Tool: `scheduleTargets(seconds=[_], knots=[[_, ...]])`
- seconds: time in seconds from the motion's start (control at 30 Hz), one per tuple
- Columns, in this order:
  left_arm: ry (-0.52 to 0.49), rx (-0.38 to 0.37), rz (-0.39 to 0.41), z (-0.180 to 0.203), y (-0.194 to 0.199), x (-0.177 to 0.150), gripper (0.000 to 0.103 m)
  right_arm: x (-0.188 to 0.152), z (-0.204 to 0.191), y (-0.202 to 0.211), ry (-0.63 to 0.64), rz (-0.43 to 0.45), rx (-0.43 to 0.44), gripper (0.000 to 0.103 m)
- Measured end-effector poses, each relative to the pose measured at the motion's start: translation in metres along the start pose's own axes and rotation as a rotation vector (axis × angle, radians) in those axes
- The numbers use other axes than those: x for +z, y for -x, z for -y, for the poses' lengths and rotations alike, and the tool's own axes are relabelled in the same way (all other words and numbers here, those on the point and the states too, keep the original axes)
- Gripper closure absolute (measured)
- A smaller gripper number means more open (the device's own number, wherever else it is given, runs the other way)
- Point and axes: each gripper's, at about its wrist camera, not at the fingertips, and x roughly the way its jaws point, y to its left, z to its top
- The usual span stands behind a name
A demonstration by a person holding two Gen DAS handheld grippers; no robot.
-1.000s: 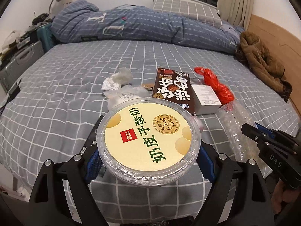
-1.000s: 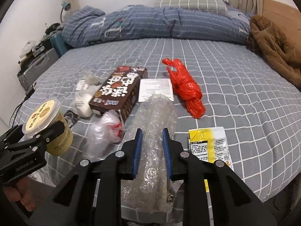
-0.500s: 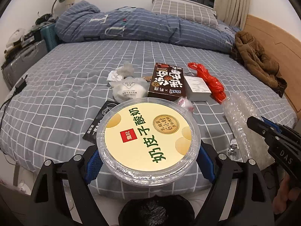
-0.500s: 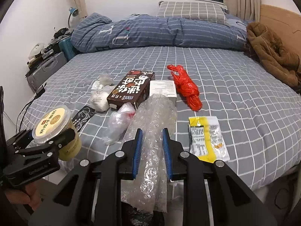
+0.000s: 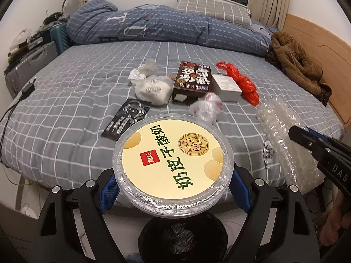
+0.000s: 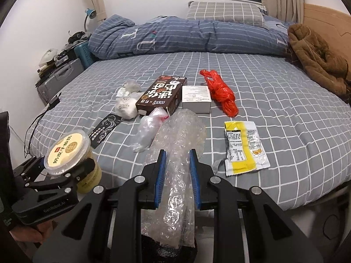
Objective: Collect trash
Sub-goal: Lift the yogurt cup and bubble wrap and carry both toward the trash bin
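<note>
My left gripper (image 5: 173,184) is shut on a round yogurt cup (image 5: 172,163) with a cream lid, held off the bed's near edge above a black-lined trash bin (image 5: 183,239). The cup shows in the right wrist view (image 6: 70,153) too. My right gripper (image 6: 177,164) is shut on a roll of clear bubble wrap (image 6: 178,151), also seen in the left wrist view (image 5: 283,135). The wrap hangs down toward the black bin (image 6: 169,249).
On the grey checked bed (image 6: 285,109) lie a brown snack box (image 6: 161,96), white box (image 6: 196,97), red plastic bag (image 6: 221,94), yellow-white wrapper (image 6: 243,148), clear bag (image 6: 149,129), white mask pack (image 6: 126,106), black sachet (image 6: 105,127). A brown coat (image 6: 318,61) lies far right.
Both grippers have pulled back from the bed with their loads. The black bin has come into view below them.
</note>
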Motion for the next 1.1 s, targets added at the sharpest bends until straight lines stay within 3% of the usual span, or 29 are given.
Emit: scheduleTargets(seconds=[1.1], knots=[[0.046,0.010,-0.169,-0.016,-0.004,-0.102,0.021,-0.094,-0.027,0.006,-0.004,-0.118,0.015,0.082]])
